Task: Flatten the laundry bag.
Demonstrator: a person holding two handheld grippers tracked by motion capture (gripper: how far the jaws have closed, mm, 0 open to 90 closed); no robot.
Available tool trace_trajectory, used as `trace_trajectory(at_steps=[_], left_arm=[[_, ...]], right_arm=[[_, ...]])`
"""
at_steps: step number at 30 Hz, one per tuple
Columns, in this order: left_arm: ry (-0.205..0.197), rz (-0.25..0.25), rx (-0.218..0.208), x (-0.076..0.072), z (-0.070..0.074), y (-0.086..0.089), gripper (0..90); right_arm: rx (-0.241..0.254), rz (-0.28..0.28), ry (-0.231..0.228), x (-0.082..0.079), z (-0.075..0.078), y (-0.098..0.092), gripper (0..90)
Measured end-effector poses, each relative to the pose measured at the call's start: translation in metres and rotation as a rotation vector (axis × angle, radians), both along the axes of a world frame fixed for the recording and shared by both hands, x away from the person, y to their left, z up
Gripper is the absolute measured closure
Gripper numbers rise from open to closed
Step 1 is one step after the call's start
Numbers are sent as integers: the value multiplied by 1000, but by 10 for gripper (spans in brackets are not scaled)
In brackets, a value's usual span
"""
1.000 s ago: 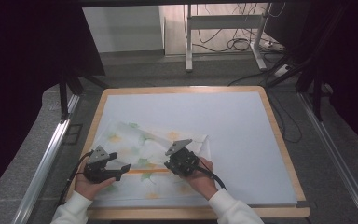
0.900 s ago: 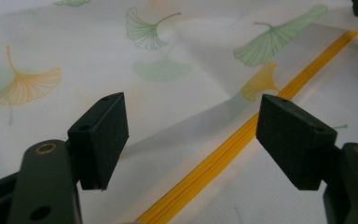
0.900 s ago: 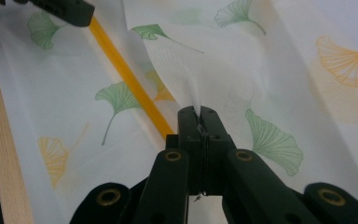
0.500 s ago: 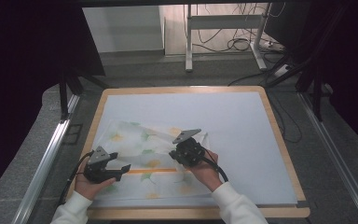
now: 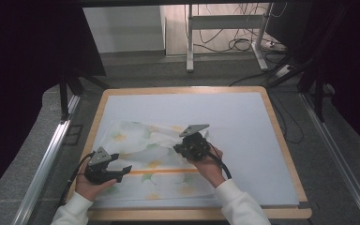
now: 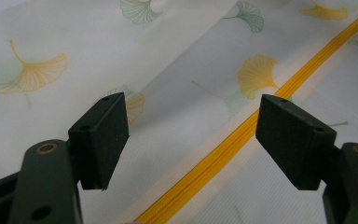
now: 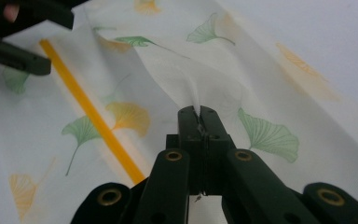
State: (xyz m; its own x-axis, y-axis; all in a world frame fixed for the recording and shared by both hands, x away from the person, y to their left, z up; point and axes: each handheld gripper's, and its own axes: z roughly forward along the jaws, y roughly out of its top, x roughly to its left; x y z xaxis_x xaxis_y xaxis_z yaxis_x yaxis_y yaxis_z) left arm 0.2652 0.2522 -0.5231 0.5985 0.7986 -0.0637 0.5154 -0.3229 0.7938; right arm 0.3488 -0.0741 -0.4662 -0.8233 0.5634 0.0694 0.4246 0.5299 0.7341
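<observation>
Down at the lower middle of the high view, your right gripper has its jaws pressed tight together on a raised fold of the white cloth, the thin fabric printed with green and yellow ginkgo leaves. Look at the right gripper view: the cloth climbs in a tented ridge from the closed tips at the centre of the frame, so the pinch is firm and the fabric is lifted there. An orange stripe runs diagonally across the left half of that view, from upper left towards the bottom centre.

Your left gripper sits at the lower left of the high view, in your left hand, with its jaws spread wide and nothing between the pads. The left gripper view confirms it: the two black pads stand well apart at either side of the frame, above the cloth, and the orange stripe passes diagonally through the gap between them. Whether those pads touch the fabric, you cannot tell.

The cloth itself lies spread over the lower left part of the pale blue mat on the wood-edged worktop, rumpled towards its upper edge near your right gripper, flatter along the bottom edge. Your right hand rests over the cloth's right side.
</observation>
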Motion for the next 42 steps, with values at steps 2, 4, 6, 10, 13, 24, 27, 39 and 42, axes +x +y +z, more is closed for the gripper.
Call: trace_trajectory(at_steps=[2, 4, 6, 10, 13, 24, 27, 39, 42], left_arm=[[0, 1, 2, 0, 0, 0, 252], [1, -1, 4, 0, 0, 0, 252], [3, -4, 8, 0, 0, -1, 253], [-4, 0, 1, -1, 0, -1, 258], [-4, -4, -6, 0, 1, -2, 259], [-5, -44, 9, 0, 0, -3, 260], [1, -53, 13, 0, -1, -5, 260], [9, -59, 29, 1, -2, -7, 260], [10, -58, 27, 1, -3, -7, 260]], right_arm=[[27, -21, 11, 4, 1, -5, 889], [50, -44, 14, 10, 0, -11, 890], [54, -56, 14, 12, 1, -14, 889], [54, -71, 14, 18, 0, -18, 889], [42, -75, 11, 20, 0, -17, 889], [1, -122, 21, 53, 8, -12, 889], [-8, -133, 19, 59, 9, -11, 889], [8, -190, 57, 94, 8, -13, 889], [20, -207, 75, 106, 5, -12, 889]])
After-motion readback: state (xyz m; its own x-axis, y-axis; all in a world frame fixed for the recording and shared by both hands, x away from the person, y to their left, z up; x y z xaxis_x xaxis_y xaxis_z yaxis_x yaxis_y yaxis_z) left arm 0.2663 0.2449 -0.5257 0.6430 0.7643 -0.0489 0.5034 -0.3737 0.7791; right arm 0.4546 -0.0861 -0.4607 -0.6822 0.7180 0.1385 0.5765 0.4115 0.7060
